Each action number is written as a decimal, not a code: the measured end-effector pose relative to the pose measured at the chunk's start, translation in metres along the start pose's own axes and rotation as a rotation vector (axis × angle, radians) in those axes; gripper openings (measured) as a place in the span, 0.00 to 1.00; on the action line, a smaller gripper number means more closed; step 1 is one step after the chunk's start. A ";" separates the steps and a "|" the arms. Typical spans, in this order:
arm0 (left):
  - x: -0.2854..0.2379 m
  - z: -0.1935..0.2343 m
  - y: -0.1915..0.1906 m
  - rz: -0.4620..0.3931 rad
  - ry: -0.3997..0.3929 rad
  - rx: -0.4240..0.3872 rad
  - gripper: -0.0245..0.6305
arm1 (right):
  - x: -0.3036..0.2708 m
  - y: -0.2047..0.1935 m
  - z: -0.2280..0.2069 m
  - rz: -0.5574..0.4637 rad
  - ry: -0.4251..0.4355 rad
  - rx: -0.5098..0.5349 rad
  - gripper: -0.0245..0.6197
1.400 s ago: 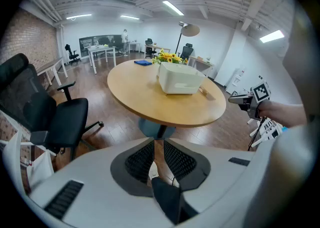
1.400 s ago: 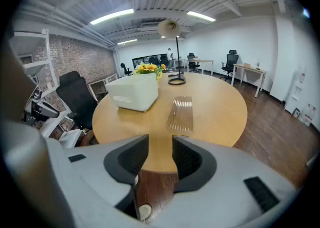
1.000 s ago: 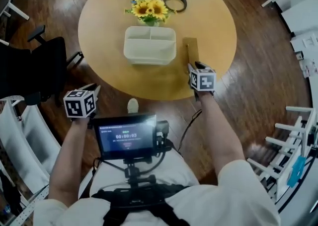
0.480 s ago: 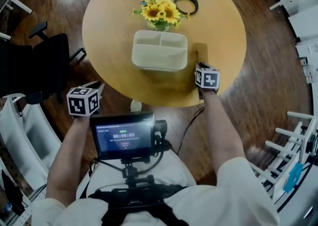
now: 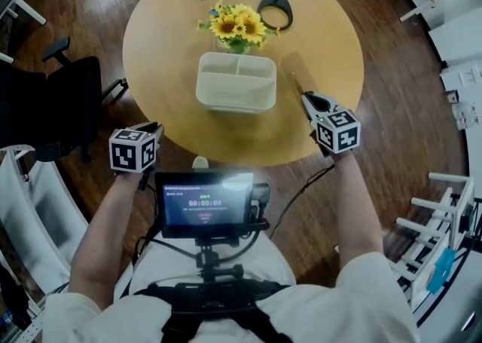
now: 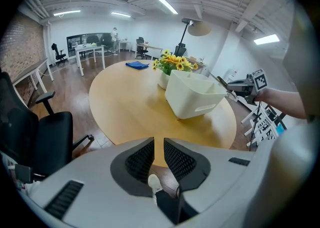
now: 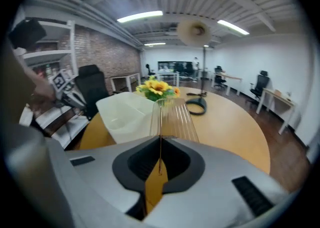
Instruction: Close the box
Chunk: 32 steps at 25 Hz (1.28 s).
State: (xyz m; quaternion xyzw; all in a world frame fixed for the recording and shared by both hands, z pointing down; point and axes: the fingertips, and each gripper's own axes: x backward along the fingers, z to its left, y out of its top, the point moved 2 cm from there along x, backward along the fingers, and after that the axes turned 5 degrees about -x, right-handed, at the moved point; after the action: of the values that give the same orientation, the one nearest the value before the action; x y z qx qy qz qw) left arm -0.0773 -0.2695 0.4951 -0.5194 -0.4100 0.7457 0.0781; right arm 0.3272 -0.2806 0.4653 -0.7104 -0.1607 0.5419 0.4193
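Two grippers, one job: the right gripper (image 5: 307, 97) now has its jaws clamped tight on the near edge of the clear ribbed lid (image 5: 295, 70), where a second ago they stood apart over it. The lid lay flat on the round table (image 5: 173, 47), just right of the open white box (image 5: 236, 81). In the right gripper view it now juts out edge-on from the jaws toward the box, so it seems to be coming off the wood. The box sits unmoved at the table's middle, just in front of the sunflowers (image 5: 235, 25), its two compartments empty and uncovered. The left gripper (image 5: 153, 130) hangs off the table's near edge, well apart from the box, jaws drawn almost together on nothing. With the lid secured, closing looks ready to begin: carry it left over the box and seat it. So thin an edge hold may let the lid swing.
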 end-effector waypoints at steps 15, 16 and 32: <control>0.008 -0.019 -0.001 0.000 0.024 -0.013 0.14 | -0.065 0.050 0.131 0.214 0.573 0.628 0.05; 0.009 -0.019 -0.003 0.002 0.029 -0.006 0.14 | -0.066 0.048 0.130 0.221 0.580 0.628 0.05; 0.008 -0.022 -0.005 0.006 0.015 0.011 0.14 | -0.061 0.043 0.140 0.241 0.599 0.615 0.05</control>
State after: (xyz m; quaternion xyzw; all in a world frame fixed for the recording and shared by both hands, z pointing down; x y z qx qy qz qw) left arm -0.0638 -0.2503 0.4904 -0.5257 -0.4036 0.7443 0.0820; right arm 0.1689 -0.2885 0.4623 -0.6918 0.2204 0.3798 0.5732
